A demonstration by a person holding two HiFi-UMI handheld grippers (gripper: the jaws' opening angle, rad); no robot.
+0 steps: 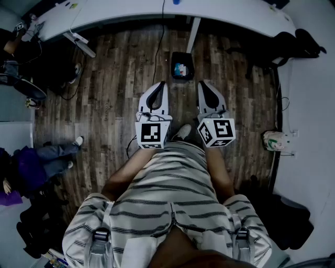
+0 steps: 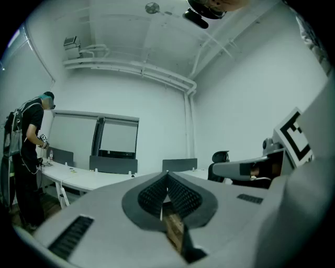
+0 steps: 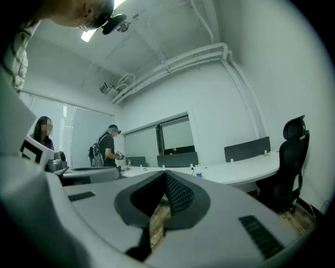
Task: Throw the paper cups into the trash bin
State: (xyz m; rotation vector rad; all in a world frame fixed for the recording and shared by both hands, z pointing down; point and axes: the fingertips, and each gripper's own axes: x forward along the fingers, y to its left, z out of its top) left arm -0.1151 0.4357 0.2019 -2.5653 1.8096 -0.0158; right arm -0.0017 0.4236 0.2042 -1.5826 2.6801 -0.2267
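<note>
A curved white tabletop (image 1: 230,13) spans 12 o'clock over the wooden floor (image 1: 115,78). The dark trash bin (image 1: 182,65) stands just under its edge. At the bin's 6 o'clock, the left gripper (image 1: 162,85) and right gripper (image 1: 201,85) have their fingers closed together, holding nothing.

Black open-topped trash bin (image 1: 174,58), upright

Head view downward; gripper views level

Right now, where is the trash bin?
In the head view, the black trash bin stands on the wood floor at top centre, just left of the white desk leg.
</note>
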